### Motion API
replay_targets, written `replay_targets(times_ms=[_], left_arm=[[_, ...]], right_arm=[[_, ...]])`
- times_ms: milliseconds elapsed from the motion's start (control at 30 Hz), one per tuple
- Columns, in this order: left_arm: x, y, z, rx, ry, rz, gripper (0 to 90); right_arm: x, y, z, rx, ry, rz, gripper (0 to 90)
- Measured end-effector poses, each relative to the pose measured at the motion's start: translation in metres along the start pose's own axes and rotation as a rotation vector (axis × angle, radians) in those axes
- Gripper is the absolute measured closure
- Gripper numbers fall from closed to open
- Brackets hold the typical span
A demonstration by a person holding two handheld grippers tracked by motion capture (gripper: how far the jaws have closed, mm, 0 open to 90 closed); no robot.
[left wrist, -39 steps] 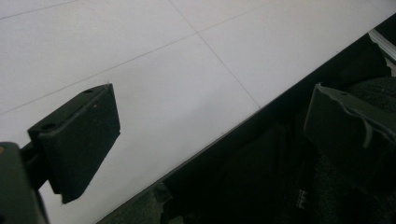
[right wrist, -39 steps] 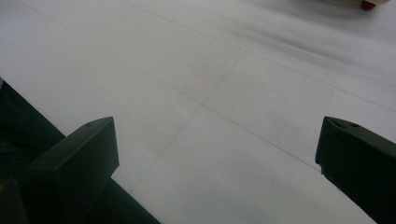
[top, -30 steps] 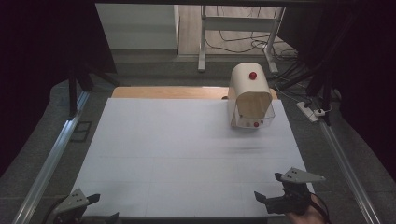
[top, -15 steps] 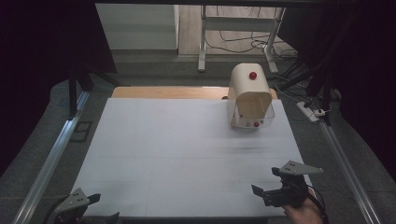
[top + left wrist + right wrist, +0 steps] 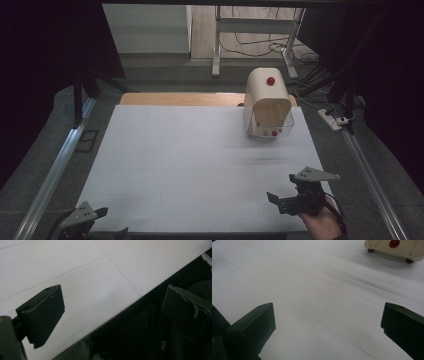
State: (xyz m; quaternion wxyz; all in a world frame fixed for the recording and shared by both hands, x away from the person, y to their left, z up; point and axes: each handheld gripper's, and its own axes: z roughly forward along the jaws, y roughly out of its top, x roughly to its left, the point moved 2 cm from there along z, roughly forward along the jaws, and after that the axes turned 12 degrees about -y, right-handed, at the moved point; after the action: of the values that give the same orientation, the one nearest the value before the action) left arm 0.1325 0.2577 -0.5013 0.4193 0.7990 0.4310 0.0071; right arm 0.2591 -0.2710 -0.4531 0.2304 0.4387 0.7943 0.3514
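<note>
My left claw [image 5: 95, 222] sits parked at the counter's [image 5: 190, 160] near-left corner, its jaws spread wide and holding nothing; in the left gripper view one jaw hangs over the white top and the other over the dark drop beyond the edge. It has not stirred over the last second.

The change is at my right. My right claw [image 5: 292, 192], gaping and empty too, has slid a little inward and toward me along the near-right part of the counter, and my hand [image 5: 320, 222] now shows beneath it at the bottom edge. The move is small, a settling more than a reach.

The box [image 5: 268, 102], cream with a rounded top, a red knob and a clear front, stands where it stood, at the far right of the counter, well apart from both claws. The right gripper view catches its lower edge [image 5: 395, 248] and red feet at the top of the frame, with bare white counter stretching between it and my spread jaws.

I read this as the work barely begun: my right claw faces the box with nothing in the way, yet it has drifted back rather than forward. The reach across the counter is not yet made, and the left claw looks set to wait until the right one is there.
</note>
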Motion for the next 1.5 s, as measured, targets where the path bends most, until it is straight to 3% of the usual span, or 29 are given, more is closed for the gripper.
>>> replay_targets(times_ms=[433, 700, 1500], left_arm=[[0.0, 0.001, 0.001, 0.007, 0.005, 0.003, 4.8], [0.0, 0.001, 0.001, 0.014, 0.006, 0.007, 4.8], [0.0, 0.001, 0.002, 0.017, 0.009, 0.005, 5.1]], right_arm=[[-0.003, 0.012, 0.013, 0.014, 0.0, 0.012, 0.0], [-0.008, 0.023, 0.022, 0.025, -0.03, -0.006, 0.0], [-0.029, 0.053, 0.051, 0.06, -0.072, 0.003, 0.0]])
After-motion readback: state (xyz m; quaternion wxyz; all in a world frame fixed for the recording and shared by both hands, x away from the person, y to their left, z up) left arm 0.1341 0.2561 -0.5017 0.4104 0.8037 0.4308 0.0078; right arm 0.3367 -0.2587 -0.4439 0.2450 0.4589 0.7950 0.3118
